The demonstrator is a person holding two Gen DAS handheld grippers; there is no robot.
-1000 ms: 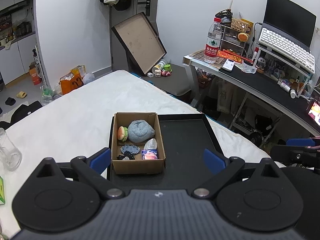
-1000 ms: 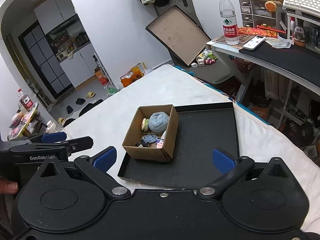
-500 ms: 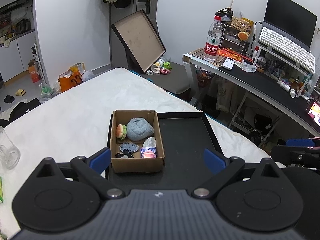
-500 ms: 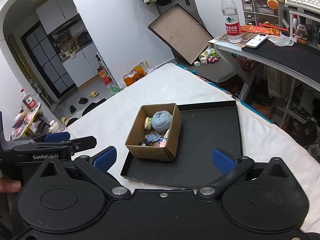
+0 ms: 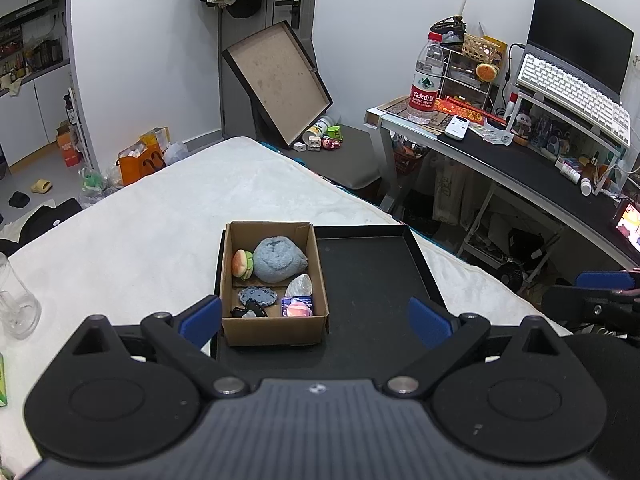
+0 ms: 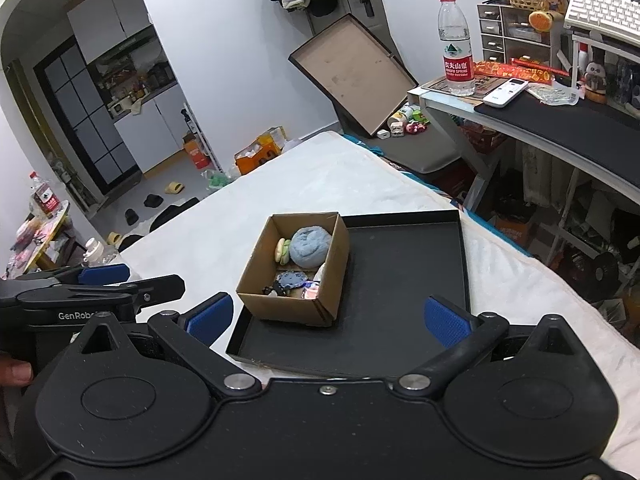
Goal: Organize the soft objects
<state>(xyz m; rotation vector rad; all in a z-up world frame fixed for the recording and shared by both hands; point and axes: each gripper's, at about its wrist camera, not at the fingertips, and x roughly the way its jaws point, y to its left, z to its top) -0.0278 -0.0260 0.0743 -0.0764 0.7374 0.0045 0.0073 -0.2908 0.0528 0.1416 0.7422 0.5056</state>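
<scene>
Both grippers had pulled back slightly; box (image 5: 276, 280) lay ahead at frame centre, nearer left gripper (image 5: 314, 316), fingers spread on both.

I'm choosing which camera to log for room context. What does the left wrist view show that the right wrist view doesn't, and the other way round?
Only the left wrist view shows the dark monitor above the keyboard and a lit screen at the right edge. Only the right wrist view shows the arched kitchen doorway and the left gripper from the side. Both show the cardboard box of soft toys on the black tray, and the water bottle.
</scene>
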